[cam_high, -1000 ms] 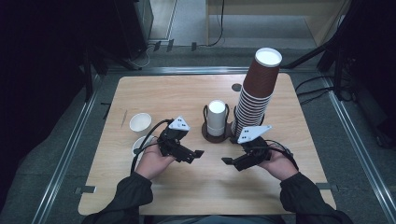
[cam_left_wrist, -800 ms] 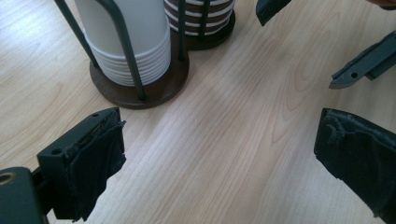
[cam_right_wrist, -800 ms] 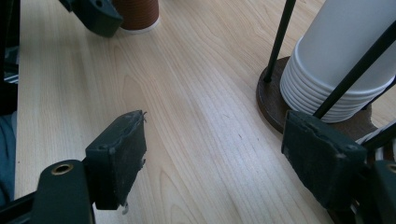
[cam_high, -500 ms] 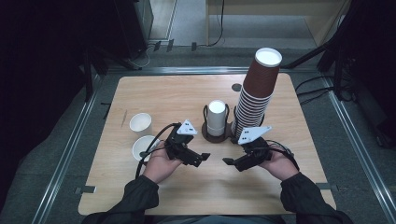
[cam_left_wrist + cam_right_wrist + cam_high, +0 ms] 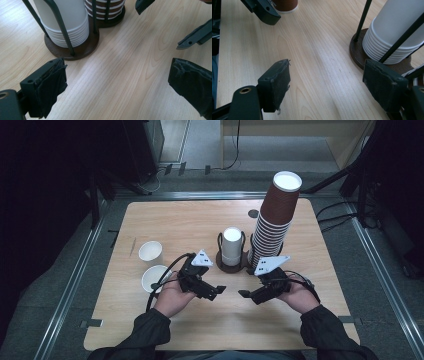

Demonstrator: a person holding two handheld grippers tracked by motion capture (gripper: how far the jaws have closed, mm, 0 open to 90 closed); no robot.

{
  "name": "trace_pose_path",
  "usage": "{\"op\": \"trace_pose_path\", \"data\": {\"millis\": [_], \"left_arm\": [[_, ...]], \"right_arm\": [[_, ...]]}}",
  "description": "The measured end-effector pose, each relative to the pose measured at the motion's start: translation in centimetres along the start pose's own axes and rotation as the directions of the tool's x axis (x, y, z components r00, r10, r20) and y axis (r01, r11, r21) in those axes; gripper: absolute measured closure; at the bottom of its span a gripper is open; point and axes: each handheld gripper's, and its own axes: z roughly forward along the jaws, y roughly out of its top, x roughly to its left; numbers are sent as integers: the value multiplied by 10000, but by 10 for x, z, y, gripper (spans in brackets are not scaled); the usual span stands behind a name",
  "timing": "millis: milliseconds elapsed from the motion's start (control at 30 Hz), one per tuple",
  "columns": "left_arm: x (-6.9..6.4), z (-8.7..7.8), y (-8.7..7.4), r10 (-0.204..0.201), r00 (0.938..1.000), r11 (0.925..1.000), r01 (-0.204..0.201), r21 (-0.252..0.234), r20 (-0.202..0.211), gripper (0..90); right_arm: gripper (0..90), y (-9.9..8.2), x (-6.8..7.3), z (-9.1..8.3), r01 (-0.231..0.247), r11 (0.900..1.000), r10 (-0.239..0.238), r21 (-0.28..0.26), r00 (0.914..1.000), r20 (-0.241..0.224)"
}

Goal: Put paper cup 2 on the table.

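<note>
Your left gripper (image 5: 215, 292) and right gripper (image 5: 246, 295) sit low over the table (image 5: 200, 220), tips facing each other near the front middle, each with its jaws spread wide and nothing between them. Just beyond them stands the holder (image 5: 232, 265) with a short white stack (image 5: 232, 245) and, beside it, a tall brown stack (image 5: 272, 222). Two loose white cups (image 5: 150, 251) sit to your left, the nearer one touching your left hand (image 5: 172, 297)

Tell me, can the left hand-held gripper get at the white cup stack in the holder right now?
Probably yes: the left hand-held gripper is open, bare table lies between it and the white cup stack, though the holder's wire posts fence the stack's sides.
</note>
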Motion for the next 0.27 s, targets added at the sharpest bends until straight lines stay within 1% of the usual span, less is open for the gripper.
{"op": "trace_pose_path", "data": {"millis": [167, 267], "left_arm": [[0, -1, 0, -92, 10000, 9999, 92, -103, -20, 17], [0, 0, 0, -116, 9999, 9999, 116, -82, 33, 17]], "right_arm": [[223, 0, 0, 0, 6, 10000, -7, -47, 10000, -62], [223, 1, -1, 0, 34, 10000, -34, -86, 10000, -61]]}}
